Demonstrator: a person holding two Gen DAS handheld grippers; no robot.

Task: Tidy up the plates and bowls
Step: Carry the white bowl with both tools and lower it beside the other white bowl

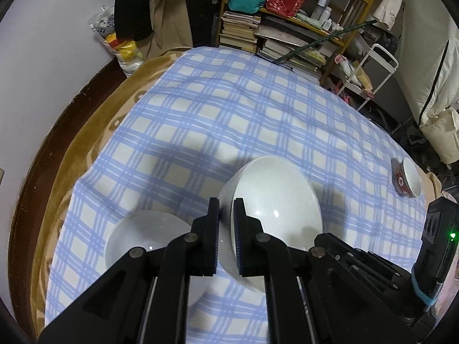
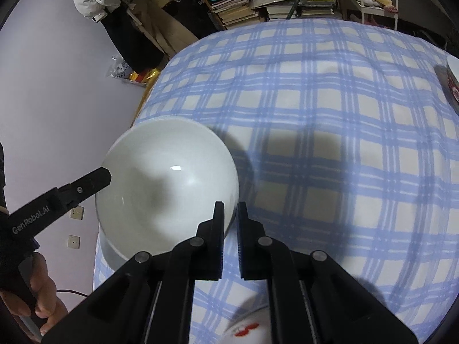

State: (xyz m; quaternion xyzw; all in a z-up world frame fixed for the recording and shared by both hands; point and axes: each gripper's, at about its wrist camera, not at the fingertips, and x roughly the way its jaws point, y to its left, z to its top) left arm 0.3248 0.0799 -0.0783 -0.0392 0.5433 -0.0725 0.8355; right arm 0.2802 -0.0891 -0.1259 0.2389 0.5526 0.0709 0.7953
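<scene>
White bowl (image 1: 275, 200): held tilted and clear of the checked cloth (image 1: 229, 109), with a second white bowl (image 1: 143, 238) resting on the cloth just below and to its left. The left gripper (image 1: 226, 238) has its fingers (image 1: 212, 235) closed narrow on the rim of the held bowl, one finger inside the wall and one outside. In the right wrist view the same grip shows at the bowl's left edge, and the held bowl sits directly over part of the lower one.

Right gripper (image 2: 231, 240): fingers drawn nearly together, nothing between them, hovering beside the held bowl's near edge; it carries no load.

Further out, a small bowl with a red patterned outside (image 1: 408, 179) stands near the right edge of the cloth, well apart from the white pair. Shelves of books (image 1: 238, 28) stand behind.

Judgement: the step in hand appears to be nesting the held bowl into the one below. To do it well, level the tilted bowl first, centre it over the lower rim, then lower gently before releasing; a one-sided rim grip lets the bowl swing, and the soft cloth may let the lower bowl rock on contact. The empty right gripper could steady the lower bowl
</scene>
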